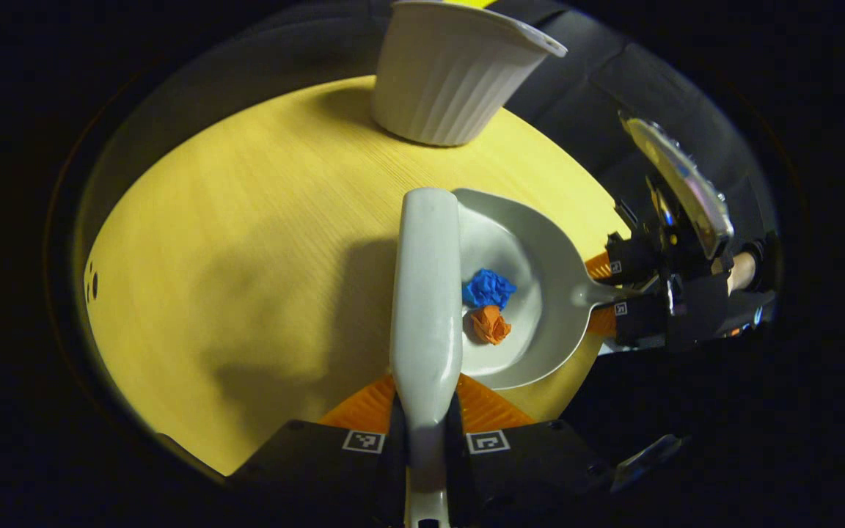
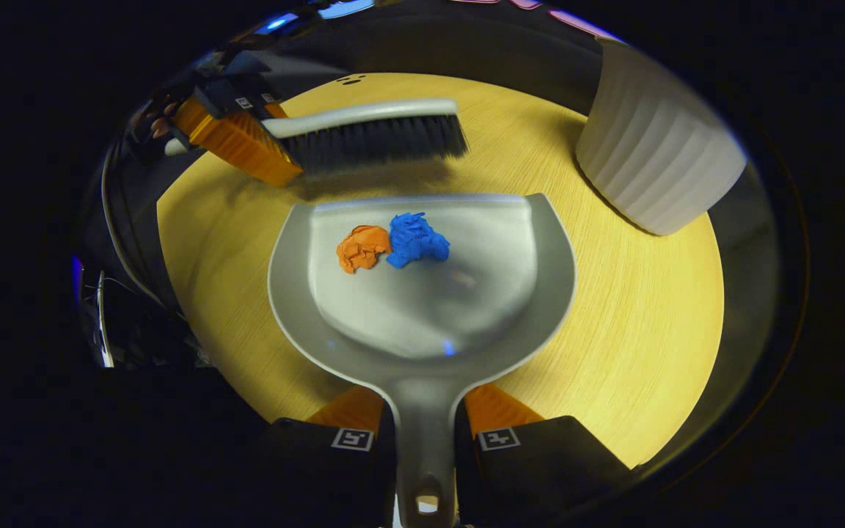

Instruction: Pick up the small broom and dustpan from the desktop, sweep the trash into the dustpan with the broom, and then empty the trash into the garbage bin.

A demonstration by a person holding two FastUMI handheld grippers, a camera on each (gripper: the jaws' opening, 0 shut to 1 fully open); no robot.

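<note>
In the left gripper view my left gripper (image 1: 425, 422) is shut on the grey broom (image 1: 427, 293), whose back runs straight ahead over the dustpan's mouth. The grey dustpan (image 1: 532, 323) lies on the yellow table, its handle held by my right gripper (image 1: 617, 297). A blue paper wad (image 1: 488, 287) and an orange paper wad (image 1: 491, 324) lie inside the pan. In the right gripper view my right gripper (image 2: 425, 440) is shut on the dustpan (image 2: 422, 308) handle. The orange wad (image 2: 362, 248) and blue wad (image 2: 415, 239) sit near the pan's lip. The broom (image 2: 375, 136) hovers just beyond, black bristles down, in the left gripper (image 2: 243, 132).
A white ribbed garbage bin (image 1: 452, 70) stands at the far edge of the round yellow table (image 1: 246, 257); in the right gripper view the bin (image 2: 650, 161) is at the upper right. A hand (image 1: 741, 270) holds the right gripper's grip.
</note>
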